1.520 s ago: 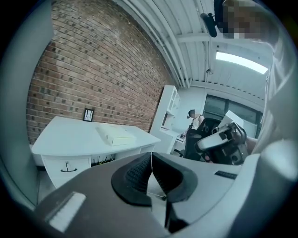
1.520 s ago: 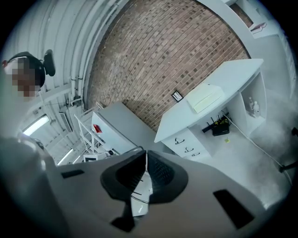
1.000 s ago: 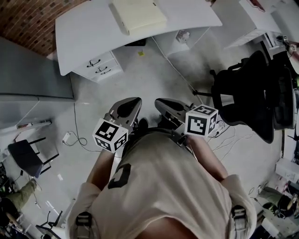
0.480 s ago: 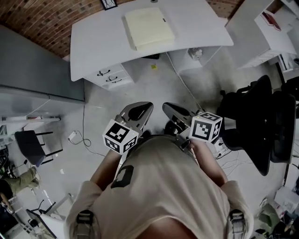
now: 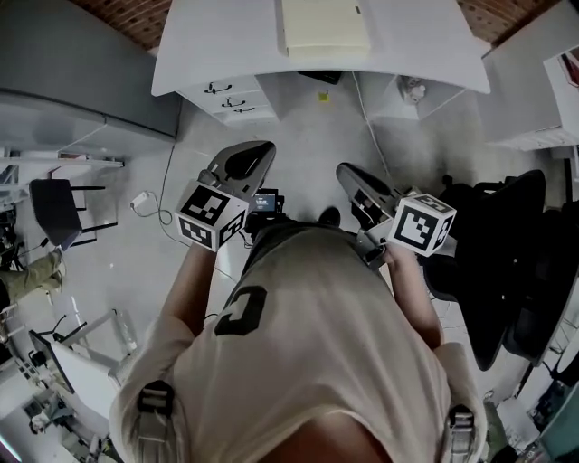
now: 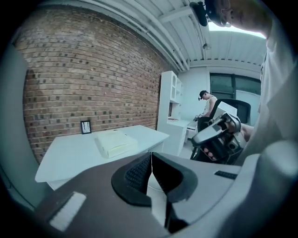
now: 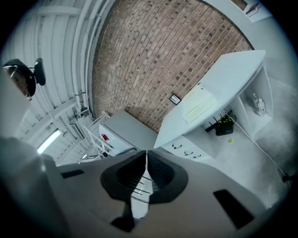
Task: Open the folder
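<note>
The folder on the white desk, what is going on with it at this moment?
Nothing touches it yet. The pale folder lies flat, apparently closed, on the white desk. A person stands apart from the desk with a claw in each hand; the left claw and the right claw are both shut and empty.

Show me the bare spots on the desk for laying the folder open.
The white curved desk is bare on both sides of the pale yellow rectangular folder, out to each end. Its front strip is narrow. Crowded: the floor at the right, with black office chairs.
</note>
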Demonstrator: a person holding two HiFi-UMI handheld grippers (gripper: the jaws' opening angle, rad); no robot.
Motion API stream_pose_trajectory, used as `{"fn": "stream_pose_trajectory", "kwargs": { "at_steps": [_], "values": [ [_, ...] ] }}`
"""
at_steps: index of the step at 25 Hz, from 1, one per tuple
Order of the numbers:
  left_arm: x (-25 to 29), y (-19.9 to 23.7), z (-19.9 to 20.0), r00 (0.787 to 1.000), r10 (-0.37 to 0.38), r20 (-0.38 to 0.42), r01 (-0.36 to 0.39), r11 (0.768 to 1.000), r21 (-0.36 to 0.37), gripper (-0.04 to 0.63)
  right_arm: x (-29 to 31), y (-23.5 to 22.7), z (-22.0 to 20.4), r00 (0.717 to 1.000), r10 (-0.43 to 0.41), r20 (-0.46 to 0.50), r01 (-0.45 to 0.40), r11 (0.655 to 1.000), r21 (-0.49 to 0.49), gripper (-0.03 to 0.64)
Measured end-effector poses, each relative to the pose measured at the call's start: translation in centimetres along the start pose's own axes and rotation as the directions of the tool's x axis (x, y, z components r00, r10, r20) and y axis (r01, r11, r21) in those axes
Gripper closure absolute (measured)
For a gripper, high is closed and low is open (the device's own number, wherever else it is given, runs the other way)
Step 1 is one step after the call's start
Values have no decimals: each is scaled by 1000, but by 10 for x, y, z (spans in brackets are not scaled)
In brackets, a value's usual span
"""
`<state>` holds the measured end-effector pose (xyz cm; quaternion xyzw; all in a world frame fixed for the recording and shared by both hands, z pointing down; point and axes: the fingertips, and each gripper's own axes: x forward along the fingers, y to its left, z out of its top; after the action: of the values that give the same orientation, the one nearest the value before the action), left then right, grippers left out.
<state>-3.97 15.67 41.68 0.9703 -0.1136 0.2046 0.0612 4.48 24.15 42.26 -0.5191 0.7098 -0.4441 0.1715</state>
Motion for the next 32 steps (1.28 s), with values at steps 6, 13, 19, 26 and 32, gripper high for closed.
{"fn": "stream_pose_trajectory", "kwargs": {
  "at_steps": [6, 13, 19, 26, 32],
  "values": [
    [6, -5, 5, 1000, 17, -20, -16, 998, 55, 589, -4, -3, 6, 999, 19, -33, -19, 1000, -18, 607],
    [6, -2, -9, 992, 83, -97, -72, 991, 114, 589, -4, -10, -1, 995, 58, -86, -60, 998, -11, 607],
    [8, -17, -20, 990, 81, -118, -74, 995, 62, 589, 11, -15, -13, 982, 111, -154, -109, 994, 22, 607],
    [-10, 18, -5, 986, 141, -84, -133, 987, 95, 589, 89, 16, -12, 924, 211, -319, -247, 966, -79, 607],
    [-56, 65, 12, 966, 258, -20, -257, 965, 41, 589, 146, 72, -20, 852, 283, -441, -418, 874, -246, 607]
  ]
}}
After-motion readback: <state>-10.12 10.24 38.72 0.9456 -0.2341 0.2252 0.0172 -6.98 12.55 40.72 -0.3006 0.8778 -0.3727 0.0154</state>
